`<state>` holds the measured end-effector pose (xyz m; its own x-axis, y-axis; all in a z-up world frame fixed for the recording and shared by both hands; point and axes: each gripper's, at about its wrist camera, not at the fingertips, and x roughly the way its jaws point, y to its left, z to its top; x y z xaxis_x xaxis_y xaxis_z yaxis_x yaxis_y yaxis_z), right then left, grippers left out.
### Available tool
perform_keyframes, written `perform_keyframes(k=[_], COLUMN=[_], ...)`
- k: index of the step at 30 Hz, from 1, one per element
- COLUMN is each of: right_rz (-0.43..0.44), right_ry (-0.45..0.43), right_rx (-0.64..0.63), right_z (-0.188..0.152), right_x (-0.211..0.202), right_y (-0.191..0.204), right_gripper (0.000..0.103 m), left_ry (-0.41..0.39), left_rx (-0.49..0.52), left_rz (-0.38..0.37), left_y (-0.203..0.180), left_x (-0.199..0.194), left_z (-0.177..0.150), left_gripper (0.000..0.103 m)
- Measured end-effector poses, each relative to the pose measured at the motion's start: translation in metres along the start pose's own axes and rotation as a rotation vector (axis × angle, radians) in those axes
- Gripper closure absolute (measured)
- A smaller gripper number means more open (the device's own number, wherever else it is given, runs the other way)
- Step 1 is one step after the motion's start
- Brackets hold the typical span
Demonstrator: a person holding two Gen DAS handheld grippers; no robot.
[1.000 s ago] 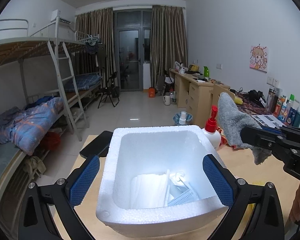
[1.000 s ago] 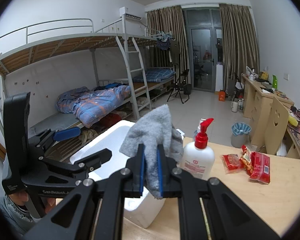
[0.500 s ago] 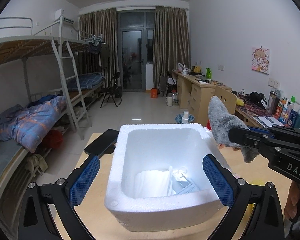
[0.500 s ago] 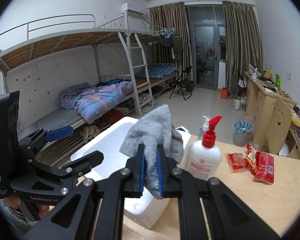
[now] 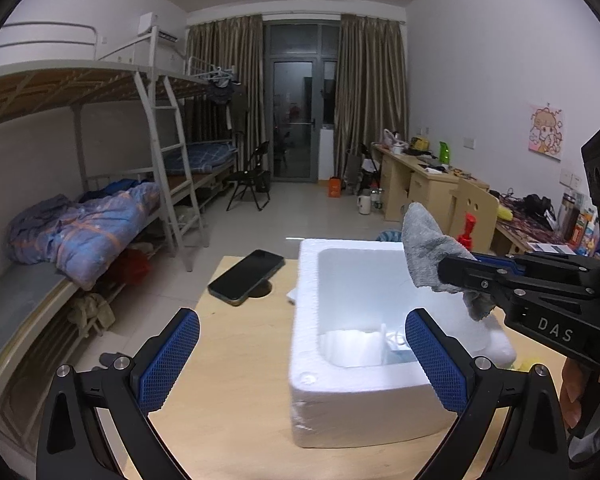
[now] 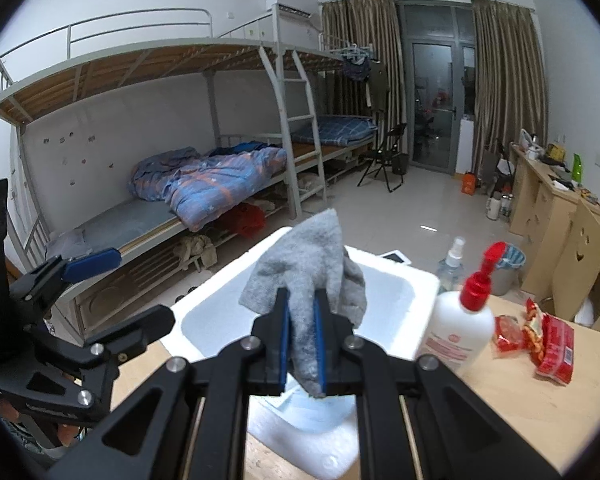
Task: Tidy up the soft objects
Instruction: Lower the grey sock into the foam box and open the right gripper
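wooden table (image 5: 240, 400), foam box (image 5: 332, 408), face masks (image 5: 352, 346) inside

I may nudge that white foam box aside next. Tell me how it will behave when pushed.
The white foam box is probably very light, since it looks like thick-walled foam, so it should slide easily on the smooth wooden table. It holds only a few thin white items, so little weight anchors it. Its rim probably dents under hard finger pressure.

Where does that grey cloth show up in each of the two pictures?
Left wrist view: the grey cloth is at the right, pinched in the right claw above the foam box.
Right wrist view: the cloth is in the centre, between the claw's pads, over the box.
Shared landmark: the bunk ladder.
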<state>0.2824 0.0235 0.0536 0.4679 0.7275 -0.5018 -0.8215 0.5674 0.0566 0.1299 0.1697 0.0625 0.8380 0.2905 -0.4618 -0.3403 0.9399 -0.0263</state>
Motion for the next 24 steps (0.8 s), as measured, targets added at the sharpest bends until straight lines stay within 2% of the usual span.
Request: perform_keyframes(k=[16,17,19,20,22,24], right_rz=[0.01,-0.007,-0.053,-0.052,-0.042,-0.042], right_ry=[0.035,0.044,0.035,0.006,-0.024,-0.04], right_rx=[-0.006,-0.02,-0.039,-0.041,-0.025,-0.015], right_z=[0.001,0.001,-0.001,-0.001,0.0,0.002], right_x=[0.016,0.018,0.017,0.013,0.006,0.001], right_y=[0.003,0.005,0.008,0.008,0.006,0.004], right_gripper=[0.088,0.079,0.044,0.037,0.015,0.009], left_ry=[0.002,-0.003,-0.003,-0.005,-0.008,-0.007], left_rx=[-0.009,-0.017,-0.024,-0.026,-0.029,-0.028], left_rz=[0.002,0.002,0.002,0.004,0.008,0.007], left_y=[0.007,0.009,0.01,0.011,0.012,0.012], left_x=[0.003,0.003,0.002,0.002,0.001,0.0], left_z=[0.0,0.0,0.001,0.001,0.002,0.001], left_gripper=[0.0,0.0,0.0,0.0,0.0,0.0])
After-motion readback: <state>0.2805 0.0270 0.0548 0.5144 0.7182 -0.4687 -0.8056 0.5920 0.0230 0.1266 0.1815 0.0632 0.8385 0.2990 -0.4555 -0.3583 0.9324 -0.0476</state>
